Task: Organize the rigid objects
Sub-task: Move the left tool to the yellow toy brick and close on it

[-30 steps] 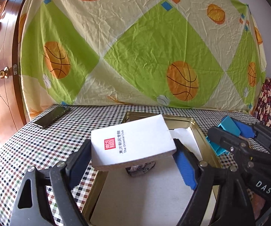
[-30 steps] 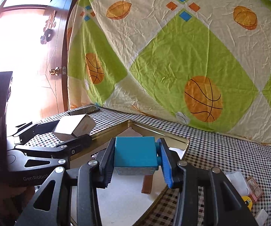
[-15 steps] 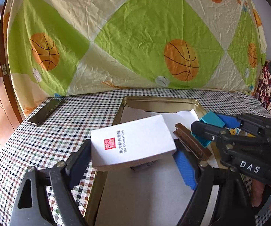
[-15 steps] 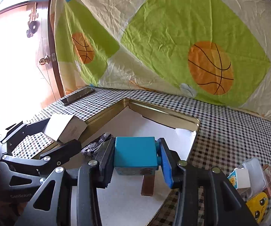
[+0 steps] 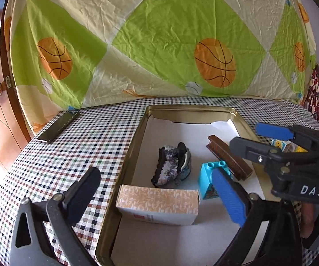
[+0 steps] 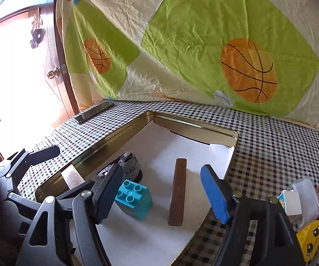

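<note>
Tin tray (image 5: 126,159): white box (image 5: 159,204), teal brick (image 6: 135,199) now inside; both grippers (image 5: 157,192) (image 6: 159,190) just opening, released, empty. Small items (image 6: 303,210) outside still left.

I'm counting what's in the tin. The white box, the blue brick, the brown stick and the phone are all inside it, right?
Not quite. The phone lies outside the tin, on the checked cloth near the far corner, as the left wrist view shows. The white box, the blue brick and the brown stick are inside it.
</note>
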`<move>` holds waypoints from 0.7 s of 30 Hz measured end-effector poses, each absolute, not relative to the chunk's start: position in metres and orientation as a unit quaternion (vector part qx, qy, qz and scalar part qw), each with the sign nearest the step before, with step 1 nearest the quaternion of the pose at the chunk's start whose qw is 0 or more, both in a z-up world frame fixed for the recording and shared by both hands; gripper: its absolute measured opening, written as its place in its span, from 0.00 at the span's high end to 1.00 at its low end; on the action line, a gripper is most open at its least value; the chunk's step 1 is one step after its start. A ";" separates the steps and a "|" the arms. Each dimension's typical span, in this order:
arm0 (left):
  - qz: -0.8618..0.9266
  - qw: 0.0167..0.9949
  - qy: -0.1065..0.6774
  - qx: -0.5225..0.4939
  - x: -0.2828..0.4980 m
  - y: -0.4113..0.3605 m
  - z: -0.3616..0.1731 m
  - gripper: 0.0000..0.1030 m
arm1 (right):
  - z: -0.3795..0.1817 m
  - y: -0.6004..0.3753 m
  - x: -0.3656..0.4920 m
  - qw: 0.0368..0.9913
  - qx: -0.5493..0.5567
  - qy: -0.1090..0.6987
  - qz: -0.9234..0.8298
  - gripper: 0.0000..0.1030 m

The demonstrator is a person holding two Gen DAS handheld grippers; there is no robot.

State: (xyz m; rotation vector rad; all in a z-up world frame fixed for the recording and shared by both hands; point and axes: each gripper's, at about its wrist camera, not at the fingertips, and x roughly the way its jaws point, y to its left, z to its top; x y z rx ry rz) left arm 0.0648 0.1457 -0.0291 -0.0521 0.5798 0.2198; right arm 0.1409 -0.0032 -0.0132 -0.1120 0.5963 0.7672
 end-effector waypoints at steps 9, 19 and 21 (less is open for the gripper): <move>0.085 0.964 0.249 -0.034 0.051 0.107 -0.023 0.01 | -0.012 -0.102 0.119 0.914 -0.038 0.249 0.317 0.25; -0.006 0.969 0.245 0.004 0.064 0.008 -0.015 0.01 | -0.018 -0.223 0.139 0.949 -0.032 0.260 0.177 0.20; -0.033 0.965 0.259 0.005 0.072 -0.011 -0.018 0.01 | -0.020 -0.237 0.146 0.947 -0.029 0.276 0.163 0.20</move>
